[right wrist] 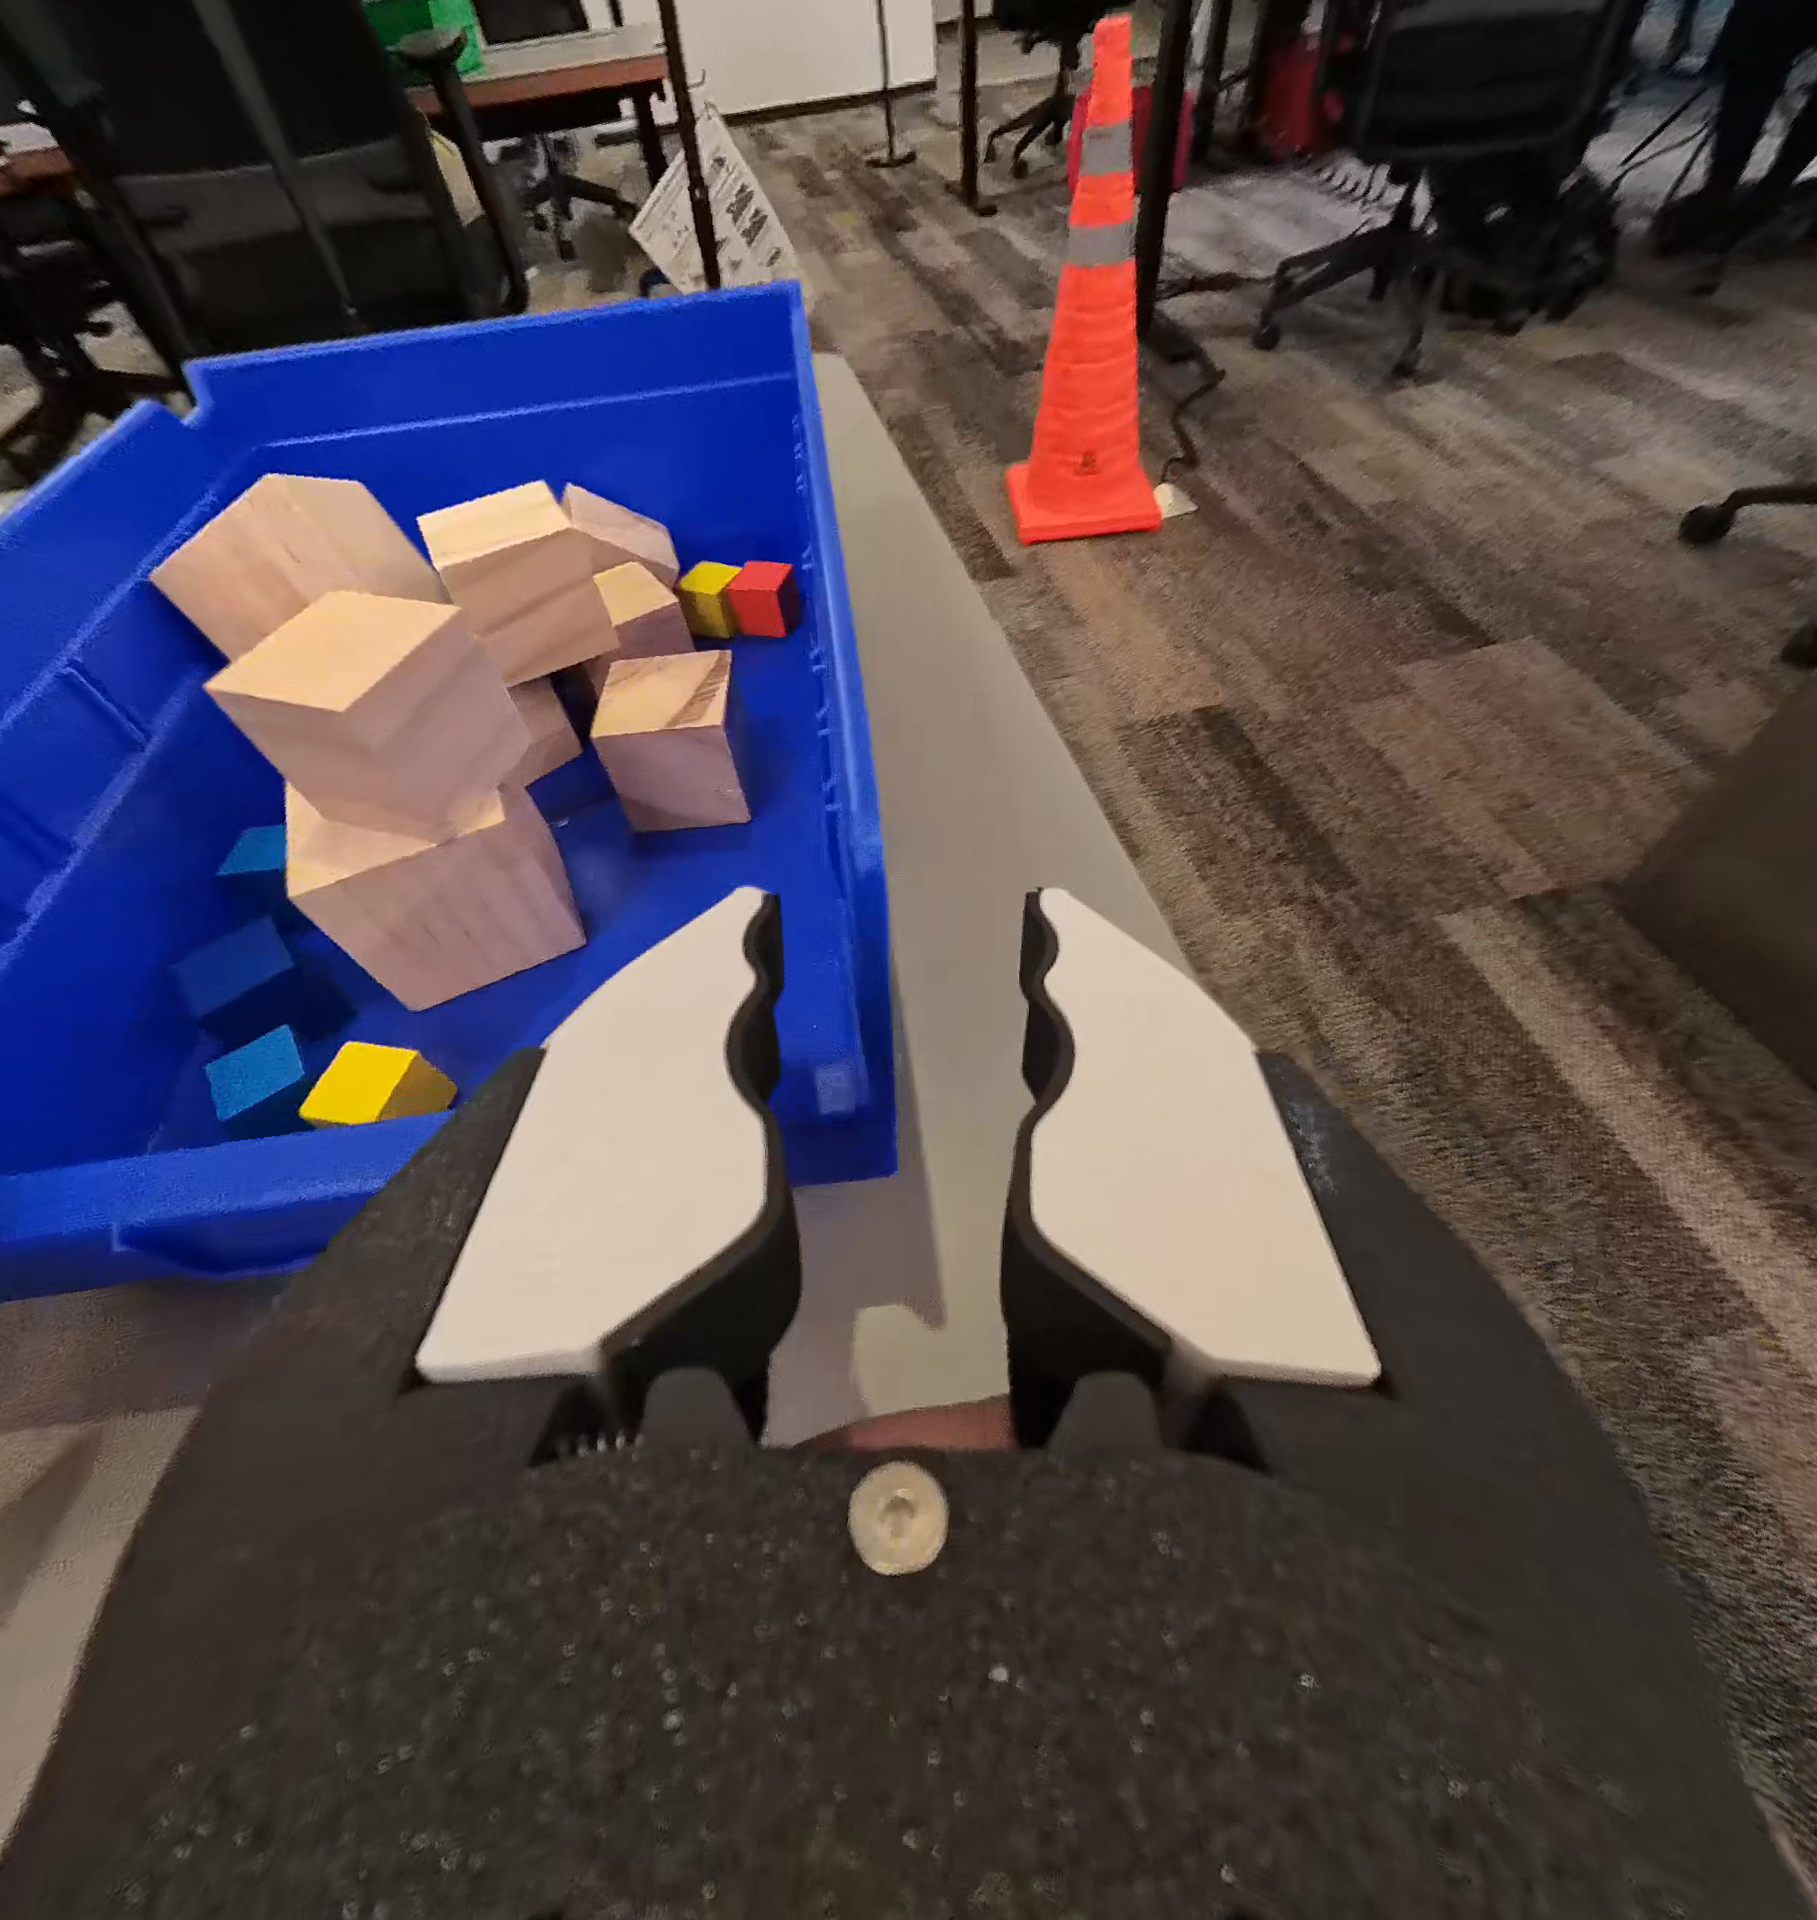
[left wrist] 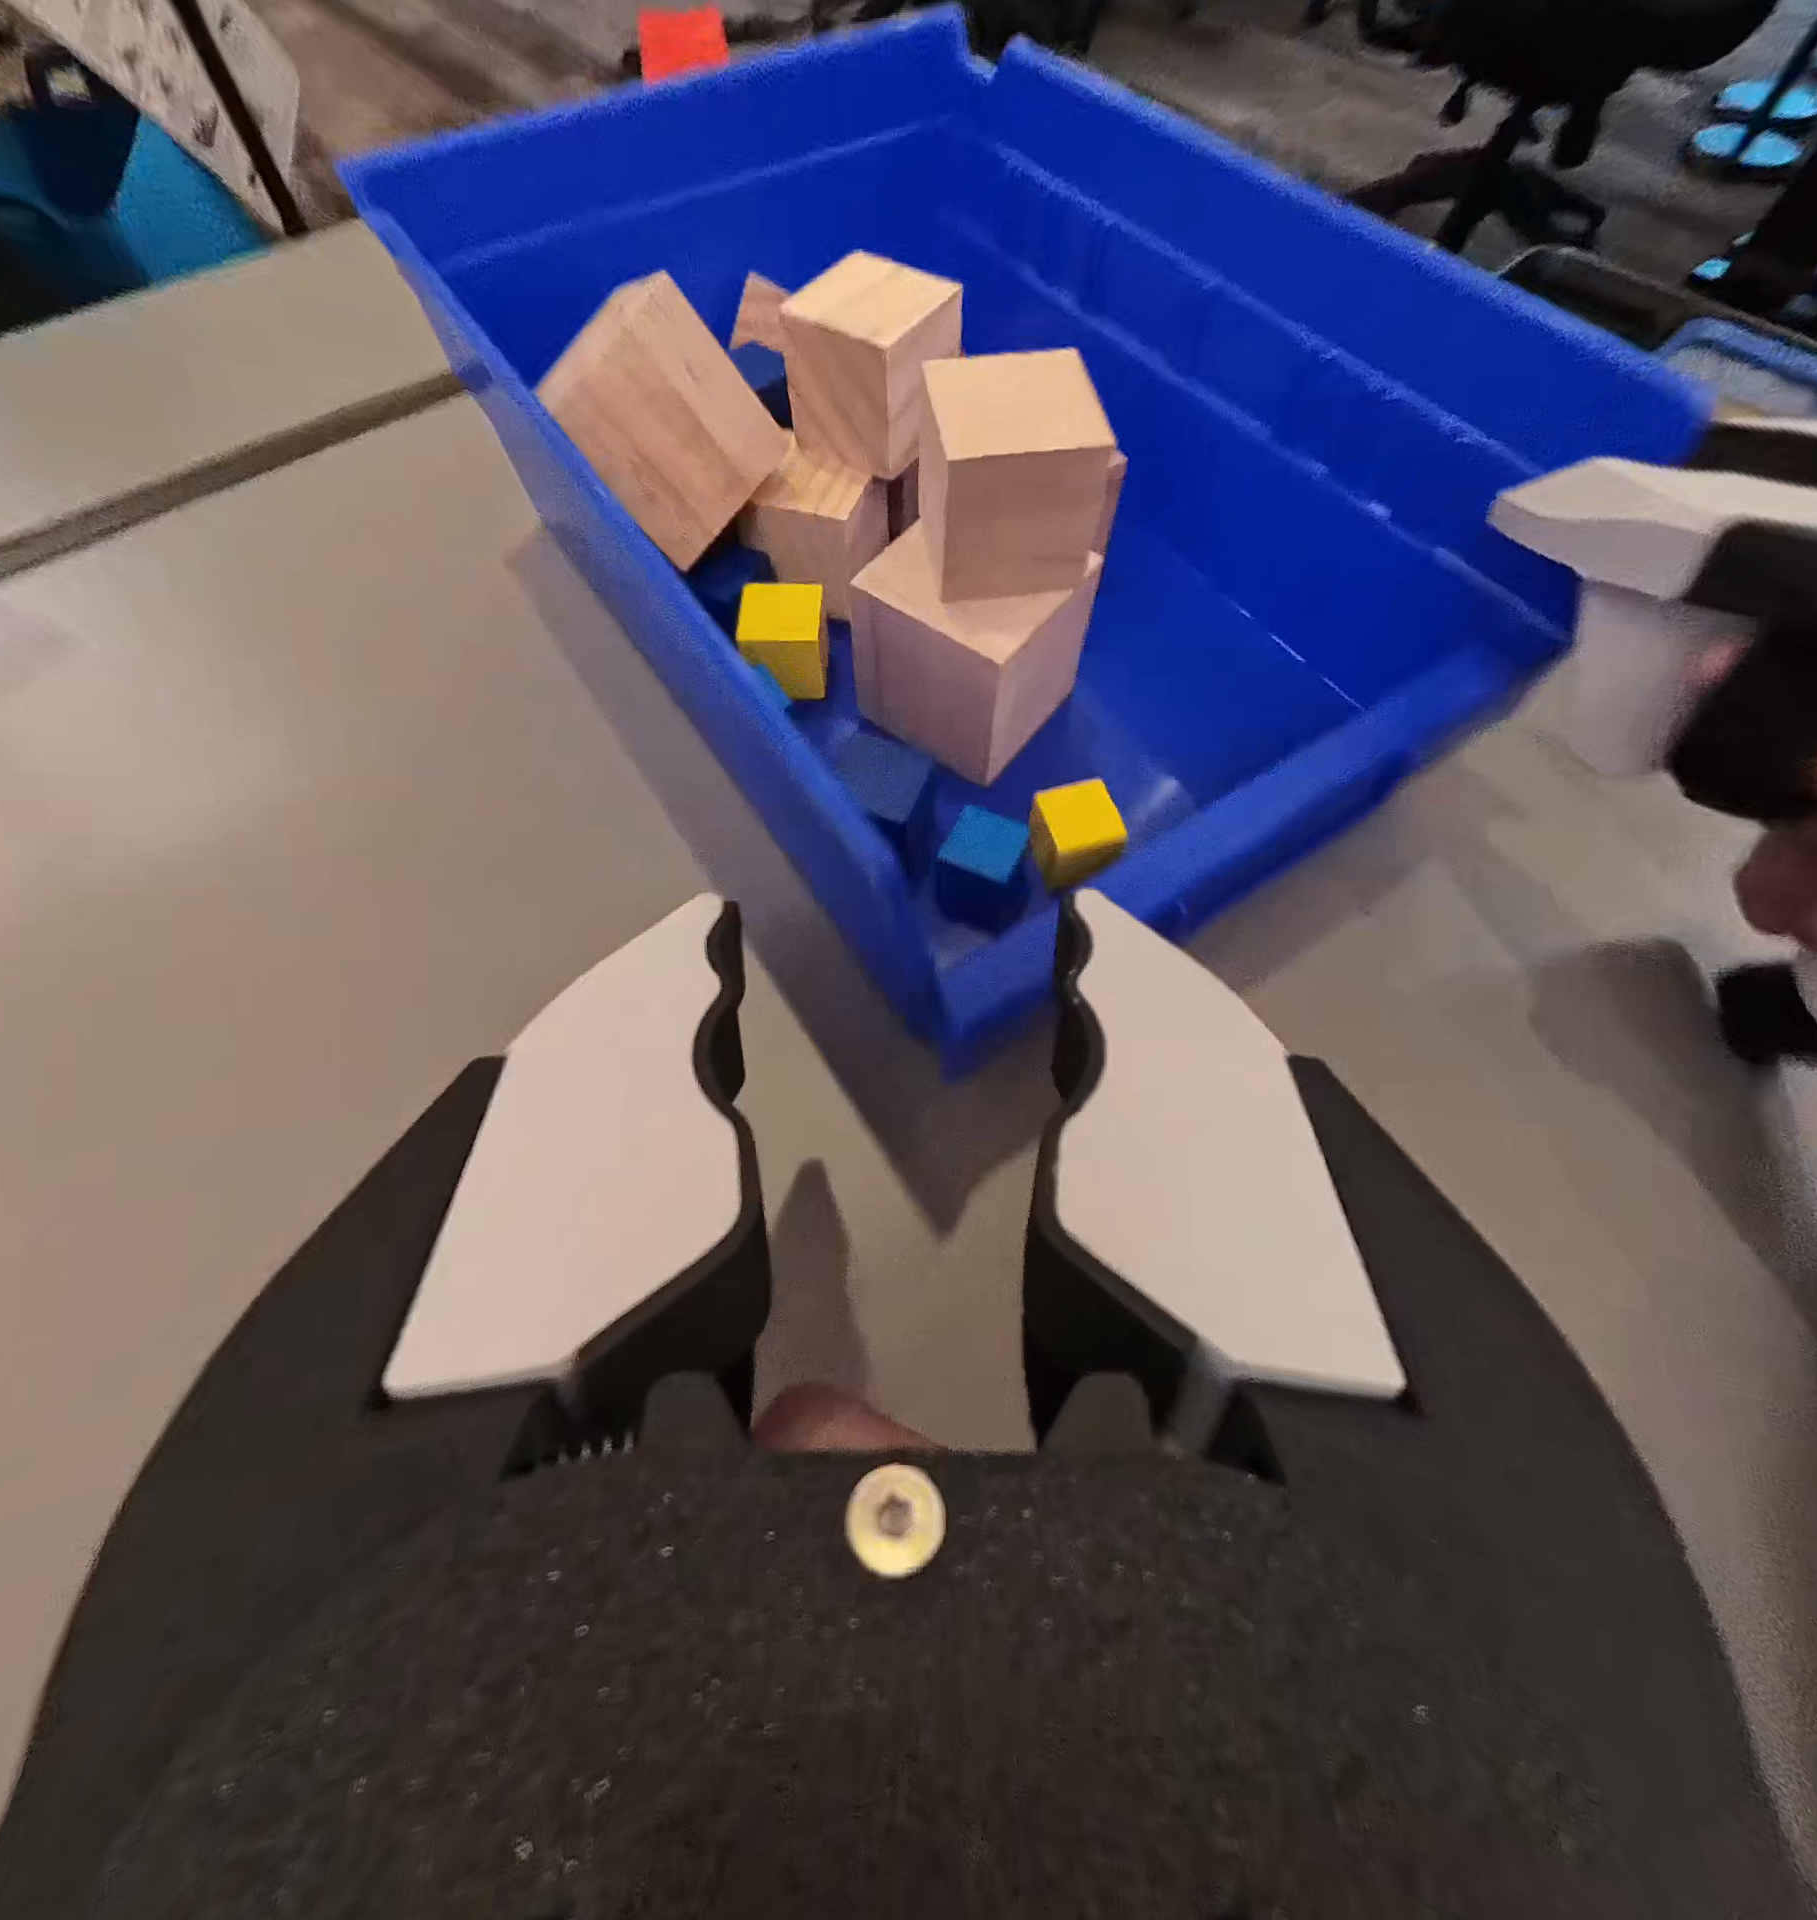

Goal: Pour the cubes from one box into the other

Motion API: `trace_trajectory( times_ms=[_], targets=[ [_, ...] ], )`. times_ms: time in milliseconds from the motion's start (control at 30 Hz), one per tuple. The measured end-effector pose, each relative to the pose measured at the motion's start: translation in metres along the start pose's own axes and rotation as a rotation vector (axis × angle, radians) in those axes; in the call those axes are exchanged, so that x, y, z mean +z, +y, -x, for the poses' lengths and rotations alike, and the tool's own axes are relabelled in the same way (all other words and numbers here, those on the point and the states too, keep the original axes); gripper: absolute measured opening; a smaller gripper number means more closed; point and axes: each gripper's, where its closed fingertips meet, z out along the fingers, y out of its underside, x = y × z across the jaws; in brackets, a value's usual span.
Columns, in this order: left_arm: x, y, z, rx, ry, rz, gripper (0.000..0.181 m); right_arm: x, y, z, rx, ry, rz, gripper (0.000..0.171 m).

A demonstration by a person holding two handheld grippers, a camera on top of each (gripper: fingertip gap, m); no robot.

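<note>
One blue plastic box [left wrist: 1299, 343] stands on the grey table [left wrist: 260, 831]. It holds several large plain wooden cubes [left wrist: 1008, 457] in a loose pile and small yellow [left wrist: 779, 634] and blue cubes [left wrist: 977, 852]. My left gripper [left wrist: 899, 909] is open and empty, with the box's near corner just ahead between its fingertips. In the right wrist view the same box [right wrist: 468, 353] lies left, with wooden cubes [right wrist: 364, 696], yellow [right wrist: 374, 1081] and red cubes [right wrist: 764, 597]. My right gripper [right wrist: 899, 899] is open and empty, straddling the box's right wall.
The right gripper [left wrist: 1610, 540] and a hand [left wrist: 1808, 894] show at the right of the left wrist view. A narrow strip of table [right wrist: 945, 727] runs right of the box, then carpet. An orange cone [right wrist: 1091, 343] and office chairs [right wrist: 1455, 208] stand beyond.
</note>
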Motion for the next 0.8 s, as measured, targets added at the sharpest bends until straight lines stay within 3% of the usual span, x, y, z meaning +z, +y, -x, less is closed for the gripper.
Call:
trace_trajectory(
  times_ms=[133,233,367,533,800],
  targets=[
    [0.038,-0.006,0.005,-0.113,-0.060,0.005,0.044,0.013,0.015,0.007,-0.004,-0.031,0.093,0.036],
    [0.039,-0.009,0.015,-0.096,-0.122,0.015,0.018,0.015,0.013,0.002,-0.017,0.050,0.081,0.006],
    [0.025,-0.014,0.026,-0.036,-0.236,0.018,0.009,0.014,0.010,0.013,0.008,0.027,0.069,0.005],
    [-0.029,-0.020,0.065,-0.069,-0.270,-0.055,0.008,-0.009,-0.017,0.073,0.003,-0.053,-0.018,0.002],
    [-0.165,0.022,0.220,-0.176,-0.409,-0.123,0.004,-0.057,-0.025,0.280,-0.132,-0.188,-0.138,0.001]
  ],
)
